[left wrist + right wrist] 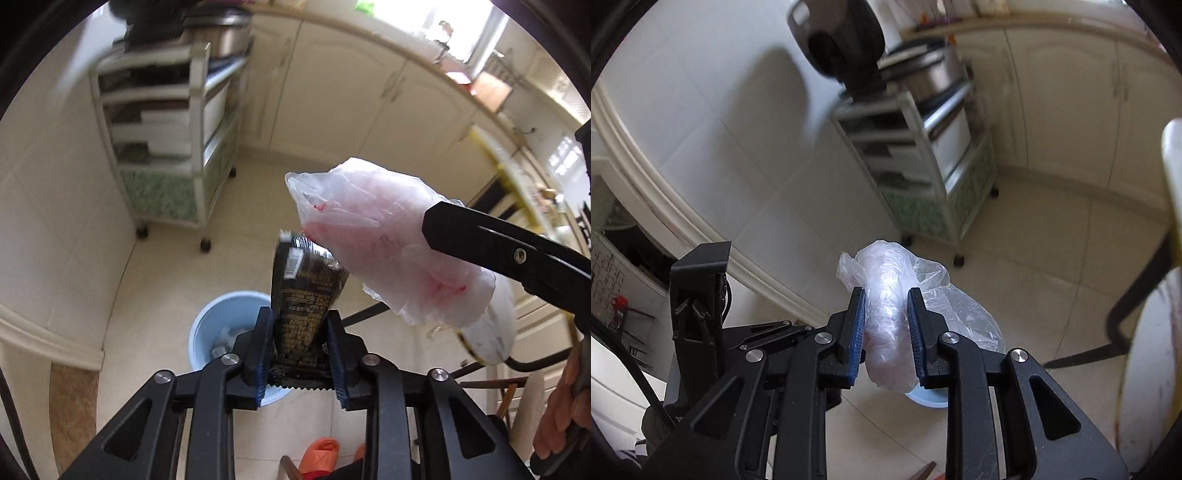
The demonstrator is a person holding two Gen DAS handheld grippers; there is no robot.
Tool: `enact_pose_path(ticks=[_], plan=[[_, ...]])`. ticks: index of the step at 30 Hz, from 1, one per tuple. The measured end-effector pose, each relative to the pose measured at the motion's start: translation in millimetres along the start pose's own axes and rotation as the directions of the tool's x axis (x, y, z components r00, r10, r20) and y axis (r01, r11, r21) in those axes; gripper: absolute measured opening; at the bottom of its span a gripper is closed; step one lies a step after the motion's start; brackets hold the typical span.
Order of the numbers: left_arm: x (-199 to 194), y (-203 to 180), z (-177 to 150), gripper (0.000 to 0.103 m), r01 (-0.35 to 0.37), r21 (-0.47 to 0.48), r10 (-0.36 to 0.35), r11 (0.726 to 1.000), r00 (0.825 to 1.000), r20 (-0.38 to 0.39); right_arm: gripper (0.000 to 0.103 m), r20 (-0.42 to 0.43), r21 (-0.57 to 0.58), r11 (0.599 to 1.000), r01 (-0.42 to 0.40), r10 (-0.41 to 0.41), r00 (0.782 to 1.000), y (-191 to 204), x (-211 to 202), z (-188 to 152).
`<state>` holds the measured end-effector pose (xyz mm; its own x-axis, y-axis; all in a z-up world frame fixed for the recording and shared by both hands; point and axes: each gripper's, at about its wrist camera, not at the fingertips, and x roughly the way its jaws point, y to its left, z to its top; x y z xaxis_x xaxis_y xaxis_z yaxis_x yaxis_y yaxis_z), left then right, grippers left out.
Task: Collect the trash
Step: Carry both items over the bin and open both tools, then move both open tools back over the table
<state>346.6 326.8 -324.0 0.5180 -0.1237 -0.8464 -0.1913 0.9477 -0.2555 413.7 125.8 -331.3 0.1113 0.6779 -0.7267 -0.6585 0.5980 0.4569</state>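
Observation:
My left gripper [300, 317] is shut on a black and gold snack wrapper [304, 291] and holds it upright above a light blue trash bin [207, 325] on the floor. The bin holds some pale trash. My right gripper [886, 295] is shut on a crumpled clear plastic bag [890, 314] with pink stains. That bag [373, 236] and the right gripper's black finger [480, 236] show at the right of the left wrist view, above and right of the bin. A sliver of the bin [927, 399] shows under the bag in the right wrist view.
A wheeled shelf cart [166, 147] with a metal pot on top stands against the tiled wall. Cream cabinets [351, 96] run along the back. Orange slippers [319, 454] lie on the floor near me. A dark chair frame [1126, 314] and white table edge are at right.

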Motion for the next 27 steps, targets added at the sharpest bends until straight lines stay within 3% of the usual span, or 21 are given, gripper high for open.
enact_pose_path(ticks=[9,11,14,16,19,22,27], plan=[[23.8,32.8,-3.5,0.045,-0.066,-0.061,0.061,0.996,0.995,-0.083,0.023,-0.119,0.056,0.998,-0.014,0.021,0.993,-23.4,74.2,-10.2],[23.4,29.2,0.7,0.049,-0.085,-0.071,0.078,0.994,0.993,-0.086,0.032,-0.129,0.066,0.998,0.004,0.004,0.992,-26.6,81.7,-12.5],[15.4,20.6,9.8,0.054,-0.126,-0.082,0.120,0.989,0.990,-0.076,0.035,-0.133,0.064,0.998,0.005,0.004,0.991,-24.3,85.6,-12.1],[14.5,12.5,18.3,0.056,-0.161,-0.092,0.156,0.983,0.986,-0.060,0.036,-0.124,0.062,0.998,0.001,0.007,0.992,-21.4,81.5,-10.3],[-3.3,2.0,18.6,0.060,-0.194,-0.103,0.192,0.976,0.981,-0.037,0.049,-0.101,0.062,0.998,0.001,0.005,0.995,-16.5,66.7,-8.3],[-26.8,-15.4,12.7,0.060,-0.211,-0.101,0.212,0.972,0.977,0.005,0.050,-0.070,0.052,0.999,0.016,-0.013,0.997,-10.0,46.2,-6.2],[-73.2,-56.8,6.2,0.062,-0.199,-0.068,0.205,0.978,0.974,0.101,0.057,0.038,-0.012,0.992,0.126,-0.125,0.991,5.4,-18.6,-3.2]])
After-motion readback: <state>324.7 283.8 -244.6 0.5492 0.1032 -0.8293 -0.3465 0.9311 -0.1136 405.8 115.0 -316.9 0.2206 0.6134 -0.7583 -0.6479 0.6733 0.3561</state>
